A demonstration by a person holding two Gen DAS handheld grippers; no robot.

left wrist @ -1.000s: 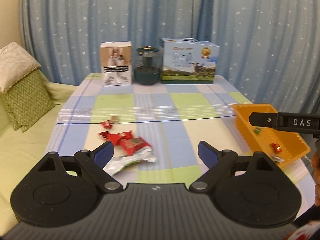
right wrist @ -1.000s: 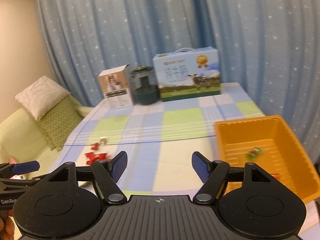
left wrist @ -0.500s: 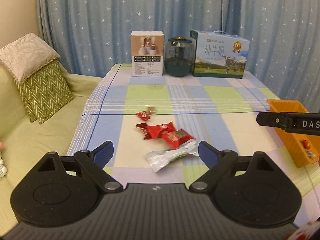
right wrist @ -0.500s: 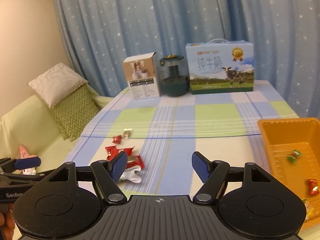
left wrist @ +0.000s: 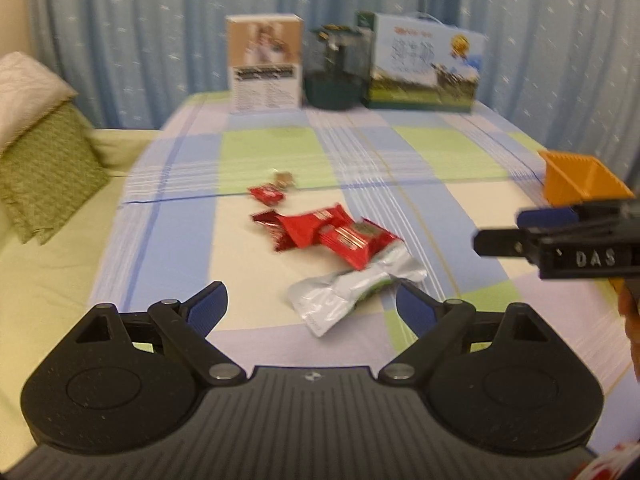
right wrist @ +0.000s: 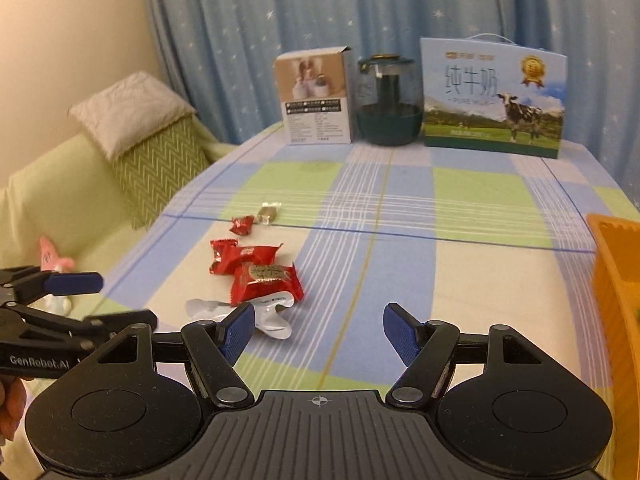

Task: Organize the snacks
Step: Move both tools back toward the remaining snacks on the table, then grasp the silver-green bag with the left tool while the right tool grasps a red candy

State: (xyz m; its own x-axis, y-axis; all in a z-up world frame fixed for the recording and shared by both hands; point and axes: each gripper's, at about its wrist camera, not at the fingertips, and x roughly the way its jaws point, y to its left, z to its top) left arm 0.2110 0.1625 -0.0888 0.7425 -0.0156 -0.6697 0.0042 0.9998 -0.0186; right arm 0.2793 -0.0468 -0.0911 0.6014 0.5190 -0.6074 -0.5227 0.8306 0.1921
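Observation:
A small heap of snacks lies on the checked tablecloth: two red packets [left wrist: 344, 236] [right wrist: 266, 282], a silver-and-green packet [left wrist: 352, 292] [right wrist: 256, 312], a small red sweet [left wrist: 266, 195] [right wrist: 242, 224] and a brown sweet [left wrist: 285, 179] [right wrist: 269, 213]. My left gripper [left wrist: 310, 308] stands open just short of the silver packet, nothing between its fingers. My right gripper [right wrist: 318, 330] is open too, to the right of the heap, and empty. The orange bin [left wrist: 576, 180] [right wrist: 616, 280] sits at the table's right edge.
At the table's far edge stand a white carton [right wrist: 316, 100], a dark green glass jar [right wrist: 388, 100] and a milk gift box [right wrist: 494, 98]. A green sofa with cushions [right wrist: 148, 148] lies left of the table. Blue starred curtains hang behind.
Both grippers have come down and forward toward the snack heap, which now looks larger and nearer. The orange bin has slid toward the right edge of both views. The jaws have not changed.

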